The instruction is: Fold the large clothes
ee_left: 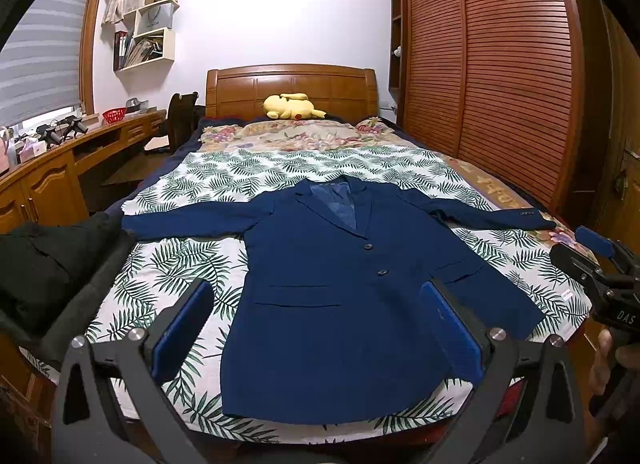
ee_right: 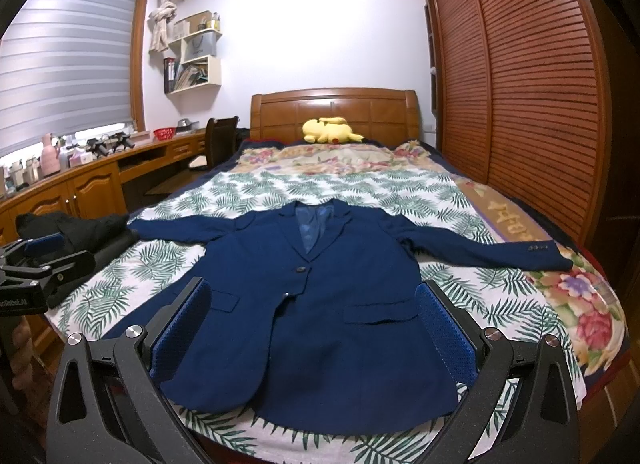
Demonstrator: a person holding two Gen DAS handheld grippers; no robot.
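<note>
A navy blue suit jacket (ee_left: 336, 304) lies flat and face up on the bed, buttoned, both sleeves spread out to the sides; it also shows in the right wrist view (ee_right: 320, 324). My left gripper (ee_left: 316, 328) is open and empty, held above the jacket's hem near the foot of the bed. My right gripper (ee_right: 312, 328) is open and empty, also above the hem. The right gripper shows at the right edge of the left wrist view (ee_left: 600, 264). The left gripper shows at the left edge of the right wrist view (ee_right: 40, 264).
The bed carries a leaf-print sheet (ee_left: 192, 264) over a floral quilt (ee_left: 280, 131). A yellow plush toy (ee_left: 292, 107) lies by the headboard. Dark clothes (ee_left: 48, 264) are piled at the bed's left. A wooden desk (ee_left: 60, 167) runs along the left, a slatted wardrobe (ee_left: 500, 63) along the right.
</note>
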